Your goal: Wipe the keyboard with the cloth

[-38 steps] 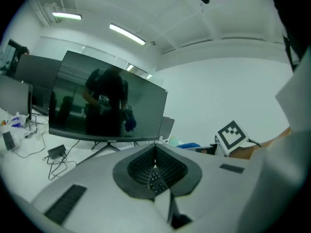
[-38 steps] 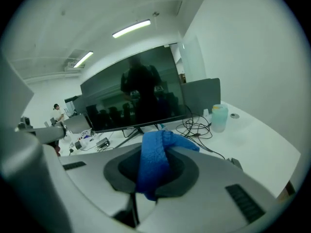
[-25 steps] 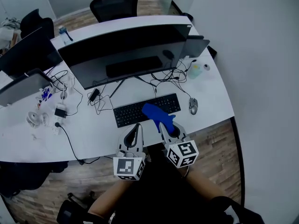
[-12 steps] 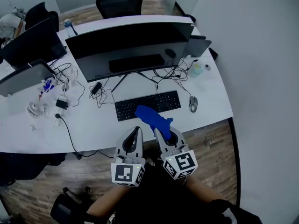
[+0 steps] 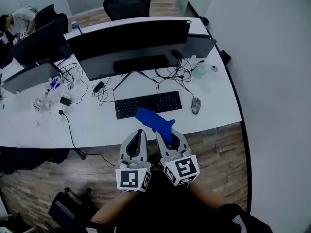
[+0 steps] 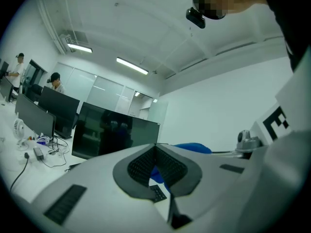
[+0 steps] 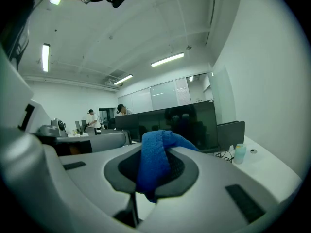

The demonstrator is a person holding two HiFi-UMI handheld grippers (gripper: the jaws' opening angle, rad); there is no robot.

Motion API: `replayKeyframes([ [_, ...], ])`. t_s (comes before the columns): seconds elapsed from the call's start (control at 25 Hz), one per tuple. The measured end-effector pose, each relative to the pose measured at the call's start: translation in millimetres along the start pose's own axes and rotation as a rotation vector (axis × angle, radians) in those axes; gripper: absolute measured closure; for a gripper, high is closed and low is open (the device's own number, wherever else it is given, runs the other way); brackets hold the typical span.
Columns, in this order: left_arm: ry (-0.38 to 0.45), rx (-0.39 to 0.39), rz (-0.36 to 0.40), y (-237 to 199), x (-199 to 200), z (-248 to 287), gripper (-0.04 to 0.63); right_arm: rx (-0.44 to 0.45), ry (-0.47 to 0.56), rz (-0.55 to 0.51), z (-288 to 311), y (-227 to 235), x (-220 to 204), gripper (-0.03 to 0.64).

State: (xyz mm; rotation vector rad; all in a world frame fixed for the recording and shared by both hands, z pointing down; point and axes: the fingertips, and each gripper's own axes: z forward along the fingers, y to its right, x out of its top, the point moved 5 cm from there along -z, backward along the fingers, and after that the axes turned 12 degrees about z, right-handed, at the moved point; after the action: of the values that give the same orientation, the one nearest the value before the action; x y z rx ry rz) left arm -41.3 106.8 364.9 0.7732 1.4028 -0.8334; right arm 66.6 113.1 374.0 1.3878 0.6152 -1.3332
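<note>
Approach step: cloth held, wiping not yet begun.
R gripper [image 5: 164, 131] is clamped on a bright blue terry cloth [image 5: 152, 120], which sticks out fwd past the jaw tips, in the air over the near edge of the white desk [image 5: 97, 127]. L gripper [image 5: 140, 133] hangs just beside it, jaws pressed together w/ nothing btwn them. The flat black keyboard [image 5: 148, 104] lies ahead on the desk, in front of the wide dark monitor [image 5: 131, 45], grey mouse [image 5: 195, 105] to its right. Next, prob.: reach fwd and down, lay cloth flat on keys, sweep across. No brand or text legible; only black-and-white marker squares on the gripper cubes.
</note>
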Motion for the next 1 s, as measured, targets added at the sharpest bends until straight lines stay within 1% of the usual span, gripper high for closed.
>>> replayKeyframes([
  [0.08,0.012,-0.003,0.027,22.4,-0.3,-0.8,0.586,0.000,0.003,-0.012,-16.2,7.4,2.3,0.560],
  [0.16,0.029,-0.002,0.070,42.2,0.8,-2.7,0.586,0.003,0.002,-0.031,-30.1,14.6,3.9,0.560],
  [0.24,0.048,0.011,0.102,55.6,3.8,-7.9,0.586,0.003,0.006,-0.041,-42.9,20.3,5.3,0.560],
  [0.32,0.053,0.021,0.115,63.3,4.4,-13.5,0.586,0.001,0.011,-0.052,-54.6,23.9,5.2,0.560],
  [0.52,0.033,0.032,0.118,80.0,0.2,-23.2,0.586,0.007,0.003,-0.051,-76.3,31.5,-5.3,0.560],
  [0.72,0.013,0.018,0.132,104.4,-5.5,-33.1,0.586,0.023,0.014,-0.073,-97.6,32.0,-7.6,0.560],
  [0.92,0.018,0.044,0.134,122.9,-3.2,-41.4,0.586,0.038,0.037,-0.107,-122.6,34.0,-1.7,0.560],
  [1.0,0.020,0.056,0.129,132.4,-2.6,-44.8,0.586,0.040,0.035,-0.103,-131.3,38.2,-3.7,0.560],
])
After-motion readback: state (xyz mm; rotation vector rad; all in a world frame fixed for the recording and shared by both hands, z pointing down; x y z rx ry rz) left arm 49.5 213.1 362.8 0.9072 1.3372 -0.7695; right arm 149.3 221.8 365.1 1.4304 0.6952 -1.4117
